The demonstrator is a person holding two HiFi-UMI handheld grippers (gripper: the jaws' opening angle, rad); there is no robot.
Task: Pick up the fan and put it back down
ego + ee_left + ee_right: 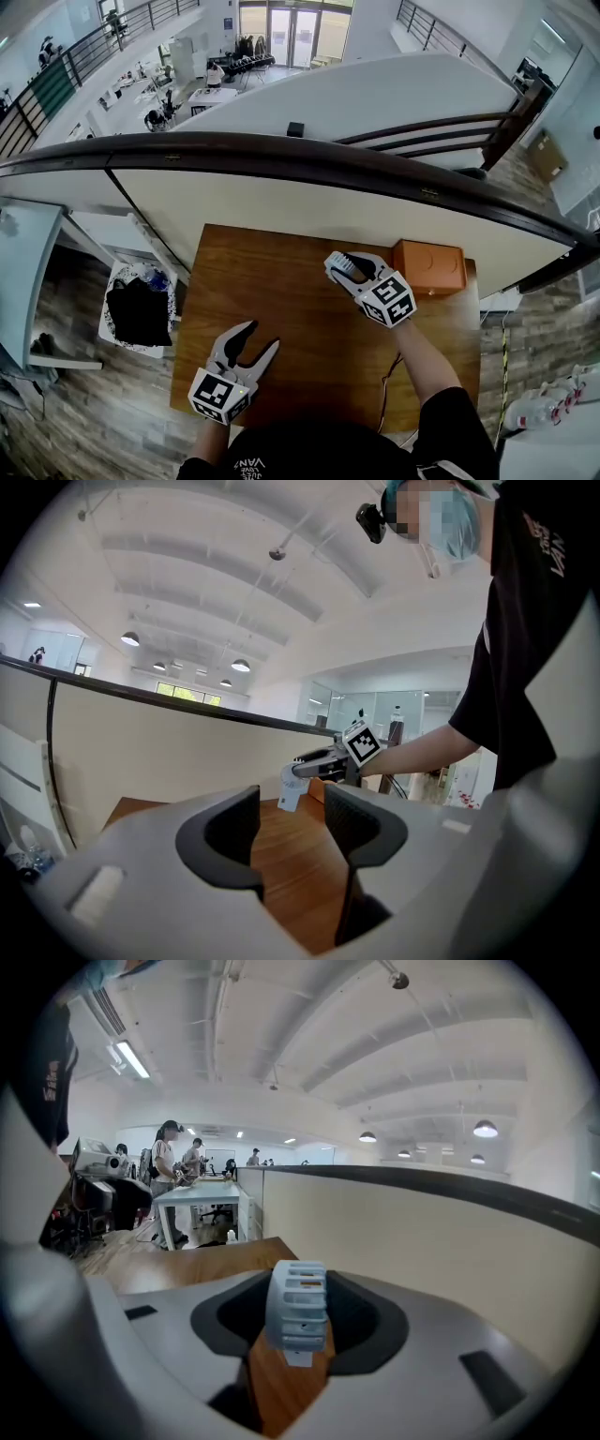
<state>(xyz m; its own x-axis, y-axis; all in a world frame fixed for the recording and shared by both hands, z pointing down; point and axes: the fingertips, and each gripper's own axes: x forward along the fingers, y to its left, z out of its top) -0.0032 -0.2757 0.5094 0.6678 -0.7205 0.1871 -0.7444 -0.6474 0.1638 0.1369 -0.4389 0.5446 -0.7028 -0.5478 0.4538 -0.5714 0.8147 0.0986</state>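
head view: right gripper (338,264) clamps fan (345,267), apparently airborne.

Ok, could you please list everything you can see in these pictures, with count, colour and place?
table: one, brown wood, under both grippers
fan: one, whitish, between the right gripper's jaws, above the table
box: one, orange, far right corner of the table
cable: one, thin and dark, near edge of the table beside the right arm
bin: one, white with black liner, on the floor left of the table
handrail: one, dark, on top of the cream wall behind the table
left gripper: one, grey, open and empty, near left of the table
right gripper: one, grey, shut on the fan
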